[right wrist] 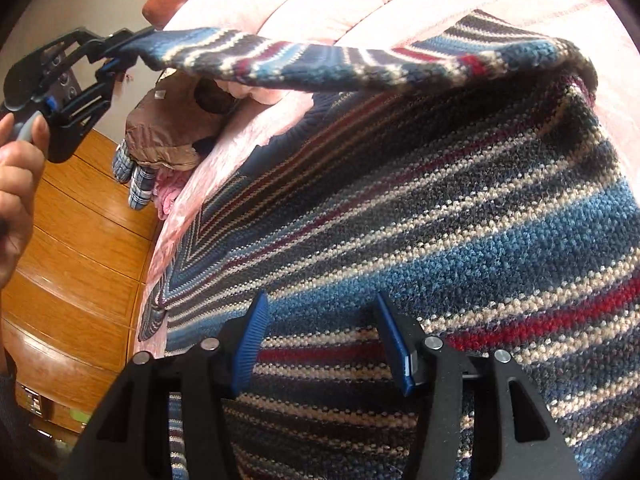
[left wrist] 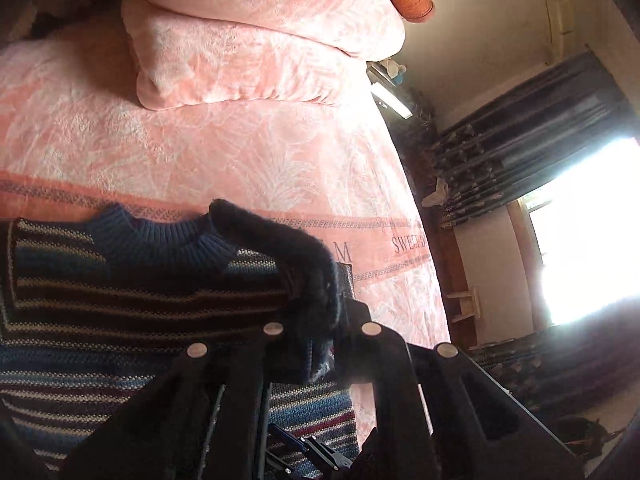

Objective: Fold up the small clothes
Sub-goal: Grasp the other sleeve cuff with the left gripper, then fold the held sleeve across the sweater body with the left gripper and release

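Blue-padded fingers (right wrist: 252,344) of the right gripper (right wrist: 326,346) are standing spread just above the striped sweater (right wrist: 440,216), gripping nothing. That sweater is lying face-up on the pink blanket (left wrist: 240,152) of the bed, collar toward the pillow (left wrist: 256,40). One sleeve (right wrist: 320,62) is being carried across the body by the left gripper (right wrist: 116,56), its fingers pinching the cuff — in the right wrist view the sleeve is hanging taut in the air, not yet laid down.

So the fold looks to be at an early stage: a sleeve is going in, and the other sleeve and the body folds appear to be left. In the left wrist view the sleeve is showing only as a dark, backlit mass, the fingertips are buried under it, and the sweater's hem is cut off.
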`<state>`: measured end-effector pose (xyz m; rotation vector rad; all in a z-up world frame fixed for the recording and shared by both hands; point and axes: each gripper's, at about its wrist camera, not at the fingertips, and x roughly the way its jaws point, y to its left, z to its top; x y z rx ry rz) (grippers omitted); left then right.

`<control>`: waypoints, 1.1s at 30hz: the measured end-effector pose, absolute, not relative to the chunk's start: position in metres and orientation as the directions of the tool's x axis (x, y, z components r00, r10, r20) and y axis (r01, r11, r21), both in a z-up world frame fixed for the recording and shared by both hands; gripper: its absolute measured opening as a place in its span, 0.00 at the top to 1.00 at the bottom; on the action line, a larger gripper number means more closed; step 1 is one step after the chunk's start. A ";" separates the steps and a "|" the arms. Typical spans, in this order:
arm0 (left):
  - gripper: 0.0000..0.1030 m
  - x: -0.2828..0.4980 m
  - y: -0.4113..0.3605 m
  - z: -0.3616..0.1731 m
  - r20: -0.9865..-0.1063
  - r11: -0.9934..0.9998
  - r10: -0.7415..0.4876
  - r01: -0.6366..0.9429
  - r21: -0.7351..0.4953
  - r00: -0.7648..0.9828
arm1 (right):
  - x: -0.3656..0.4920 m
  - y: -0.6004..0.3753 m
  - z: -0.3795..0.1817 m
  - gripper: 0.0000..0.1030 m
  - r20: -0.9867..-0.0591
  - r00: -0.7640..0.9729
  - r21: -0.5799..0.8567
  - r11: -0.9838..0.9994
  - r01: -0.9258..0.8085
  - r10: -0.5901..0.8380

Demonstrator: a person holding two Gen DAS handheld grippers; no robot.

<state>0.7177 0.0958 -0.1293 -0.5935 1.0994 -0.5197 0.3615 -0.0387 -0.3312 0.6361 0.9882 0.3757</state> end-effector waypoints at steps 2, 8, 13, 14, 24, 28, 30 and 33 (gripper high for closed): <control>0.94 0.709 0.108 -0.130 -0.663 0.739 -0.650 0.106 -0.665 0.371 | 0.363 -0.035 -0.332 0.46 -0.652 0.506 0.649 0.760 -0.012 0.565; 0.94 0.698 0.155 -0.142 -0.671 0.751 -0.631 0.092 -0.654 0.388 | 0.364 -0.028 -0.333 0.46 -0.654 0.503 0.644 0.765 -0.023 0.565; 0.94 0.694 0.203 -0.168 -0.677 0.752 -0.611 0.033 -0.659 0.411 | 0.365 -0.022 -0.333 0.46 -0.658 0.499 0.635 0.772 -0.034 0.563; 0.94 0.693 0.211 -0.174 -0.680 0.753 -0.606 0.023 -0.658 0.413 | 0.366 -0.020 -0.333 0.46 -0.660 0.499 0.633 0.774 -0.035 0.562; 0.94 0.673 0.275 -0.284 -0.759 0.768 -0.548 -0.149 -0.623 0.351 | 0.365 -0.012 -0.333 0.46 -0.667 0.497 0.617 0.785 -0.050 0.556; 0.87 0.669 0.283 -0.329 -0.847 0.815 -0.461 -0.252 -0.522 0.265 | 0.366 -0.010 -0.333 0.46 -0.668 0.496 0.615 0.787 -0.051 0.555; 0.81 0.663 0.287 -0.323 -0.861 0.821 -0.417 -0.286 -0.494 0.290 | 0.367 -0.012 -0.333 0.46 -0.668 0.496 0.615 0.787 -0.052 0.555; 0.61 0.649 0.285 -0.285 -0.835 0.828 -0.363 -0.269 -0.493 0.414 | 0.366 -0.013 -0.334 0.46 -0.666 0.497 0.618 0.785 -0.050 0.556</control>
